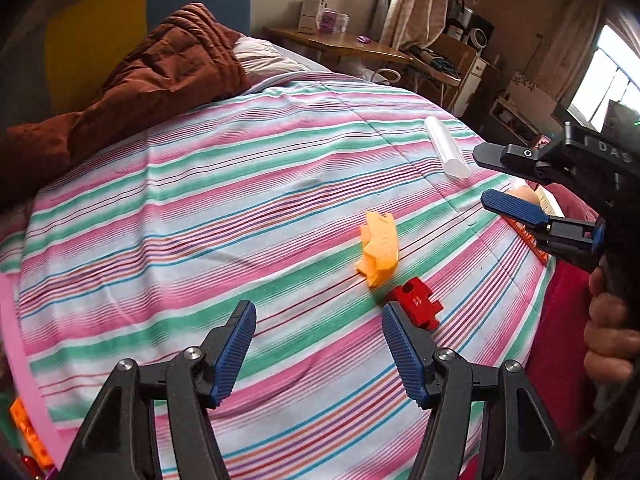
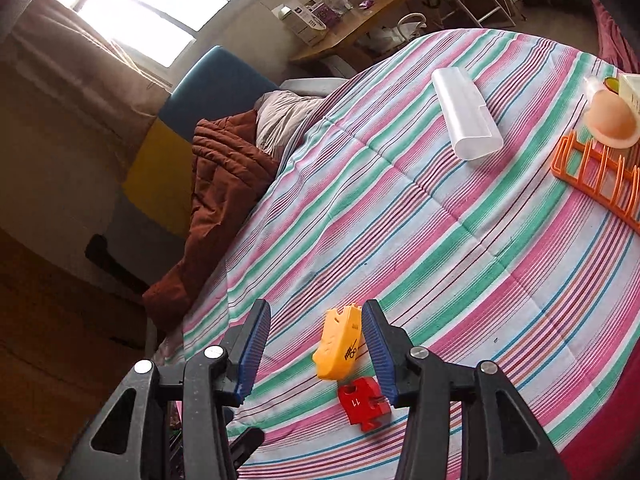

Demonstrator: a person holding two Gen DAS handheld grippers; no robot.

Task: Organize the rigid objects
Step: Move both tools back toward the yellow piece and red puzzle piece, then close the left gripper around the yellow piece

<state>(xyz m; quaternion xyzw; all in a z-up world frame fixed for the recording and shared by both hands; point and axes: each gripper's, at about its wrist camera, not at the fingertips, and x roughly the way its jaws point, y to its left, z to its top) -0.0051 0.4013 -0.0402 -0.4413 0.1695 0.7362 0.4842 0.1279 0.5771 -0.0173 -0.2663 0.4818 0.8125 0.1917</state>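
1. Left wrist view: my left gripper hangs low over the striped bedspread, jaws spread wide and holding nothing. The red block lies just beyond my right-hand fingertip, and the yellow piece sits a little further on, the two nearly touching. I judge both were left loose in the middle of the bed because they are waiting to be sorted
2. Same view, to the right: my right gripper reaches in from the side, level with the bed, its fingers apart and empty. My right hand wraps the handle below. A clear tube lies on its side beyond it, well apart from the two small pieces
3. Right wrist view: my right gripper is tilted, so the bed runs diagonally. The jaws stand wide and released; the yellow piece lies between them in the picture, just beside the right-hand finger, though I cannot tell whether it touches. The red block lies just nearer to me than the yellow one
4. Same view, far edge: an orange rack sits at the bedside with a peach-coloured dome behind it. I take the rack for the likely destination, which would explain why I am lining up on the yellow piece first
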